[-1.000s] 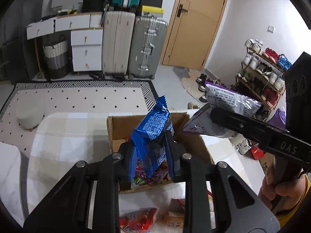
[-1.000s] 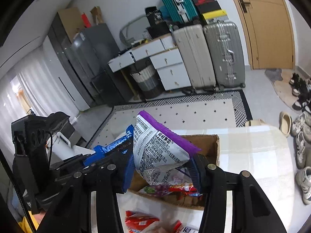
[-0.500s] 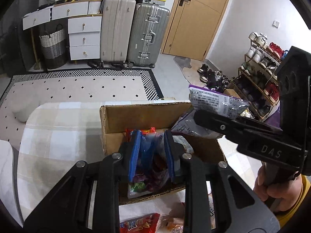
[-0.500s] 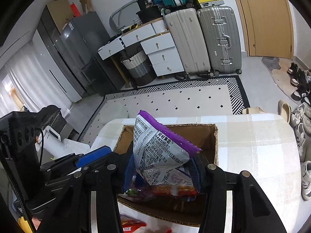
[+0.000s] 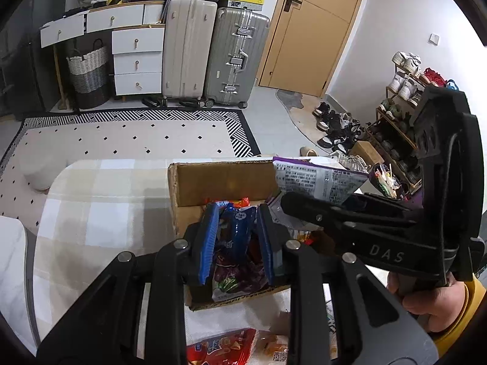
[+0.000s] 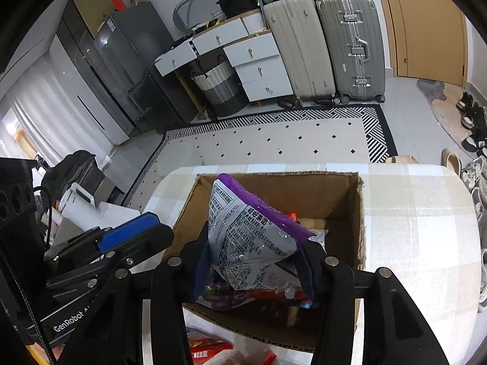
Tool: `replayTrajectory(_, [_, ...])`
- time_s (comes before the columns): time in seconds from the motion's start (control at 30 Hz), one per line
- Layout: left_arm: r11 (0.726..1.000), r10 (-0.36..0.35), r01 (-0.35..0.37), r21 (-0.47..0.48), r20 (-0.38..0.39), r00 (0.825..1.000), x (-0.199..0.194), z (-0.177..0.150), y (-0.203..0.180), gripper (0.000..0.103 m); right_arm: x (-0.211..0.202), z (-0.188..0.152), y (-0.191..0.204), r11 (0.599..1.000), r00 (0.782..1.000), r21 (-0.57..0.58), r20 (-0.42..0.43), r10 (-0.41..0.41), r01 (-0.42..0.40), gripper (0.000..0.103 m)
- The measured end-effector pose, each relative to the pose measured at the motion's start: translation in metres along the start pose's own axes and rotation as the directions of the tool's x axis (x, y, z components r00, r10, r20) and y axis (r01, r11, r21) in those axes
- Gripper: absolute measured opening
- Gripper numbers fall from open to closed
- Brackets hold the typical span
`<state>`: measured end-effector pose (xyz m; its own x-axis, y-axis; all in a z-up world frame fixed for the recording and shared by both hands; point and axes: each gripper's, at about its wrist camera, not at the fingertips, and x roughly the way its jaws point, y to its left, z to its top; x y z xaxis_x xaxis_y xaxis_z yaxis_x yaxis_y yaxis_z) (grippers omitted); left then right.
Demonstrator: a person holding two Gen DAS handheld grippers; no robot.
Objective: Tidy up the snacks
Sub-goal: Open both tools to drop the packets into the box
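Note:
An open cardboard box (image 5: 219,182) (image 6: 304,191) stands on the checked tablecloth (image 5: 100,200) and holds several snack packets. My left gripper (image 5: 236,237) is down inside the box's left part, shut on a blue snack packet (image 5: 236,228). My right gripper (image 6: 254,269) is shut on a purple and silver packet (image 6: 243,243) (image 5: 316,179), which is tilted and hangs just above the box's contents. In the right wrist view the left gripper (image 6: 146,234) shows at the box's left wall; its packet is hidden there.
A grape-printed packet (image 5: 237,276) lies in the box under the left gripper. Red packets (image 5: 222,349) (image 6: 207,346) lie on the cloth in front of the box. A person's hand (image 5: 426,298) holds the right gripper. A shoe rack (image 5: 395,127) stands beyond the table's right edge.
Both grippers came down toward the box with their packets. The blue packet went from above the rim to inside the box; the purple packet sank to just over the contents.

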<state>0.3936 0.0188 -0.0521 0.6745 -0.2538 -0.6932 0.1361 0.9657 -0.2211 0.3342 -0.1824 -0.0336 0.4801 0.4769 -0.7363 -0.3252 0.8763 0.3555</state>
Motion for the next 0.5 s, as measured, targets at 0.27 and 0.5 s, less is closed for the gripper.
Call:
replayTrajectory(0.27, [0.999,0.047,-0.047,0.009,-0.016,0.999,-0.023,-0.013,-0.003,0.023,-0.01,-0.003,0.003,0.999,0.999,0.002,0.009,-0.045,0.045,0.059])
replayTrajectory(0.5, [0.998,0.06,-0.06,0.019,0.011,0.998,-0.066,-0.027,-0.014,0.023,-0.047,-0.003,0.012,0.998,0.995,-0.016,0.083,-0.059,0.06,0.068])
